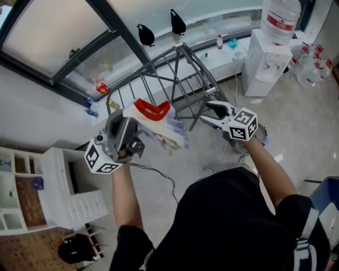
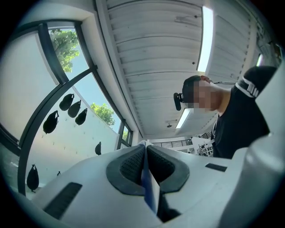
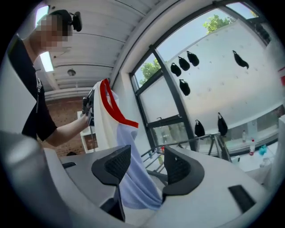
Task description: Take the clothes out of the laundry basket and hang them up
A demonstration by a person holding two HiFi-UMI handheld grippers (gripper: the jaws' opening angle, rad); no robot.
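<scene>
The head view alone takes in both tools at once: the left gripper [image 1: 127, 128] is raised against a white garment [image 1: 159, 124] with a red collar, held in the air in front of a grey metal drying rack [image 1: 180, 79], while the right gripper [image 1: 214, 115] is just beside the cloth's far edge. The left gripper view adds what cannot be seen from above: the left gripper [image 2: 145, 153] has its fingers [image 2: 129, 164] pressed together on a thin blue fold of fabric [image 2: 149, 189], with ceiling and window behind. In the right gripper view, the right gripper [image 3: 147, 162] has its fingers [image 3: 116, 165] standing wide. The garment [image 3: 111, 124] hangs full length there, its pale blue lower part dropping into the gap without either pad pressing on it, and the rack [image 3: 213, 140] stands beyond. As for containers, the head view shows a large water bottle [image 1: 280, 16] seated on a white dispenser [image 1: 265, 66] and a white shelf unit [image 1: 63, 190] with open compartments at lower left; what those hold is too small to tell.
</scene>
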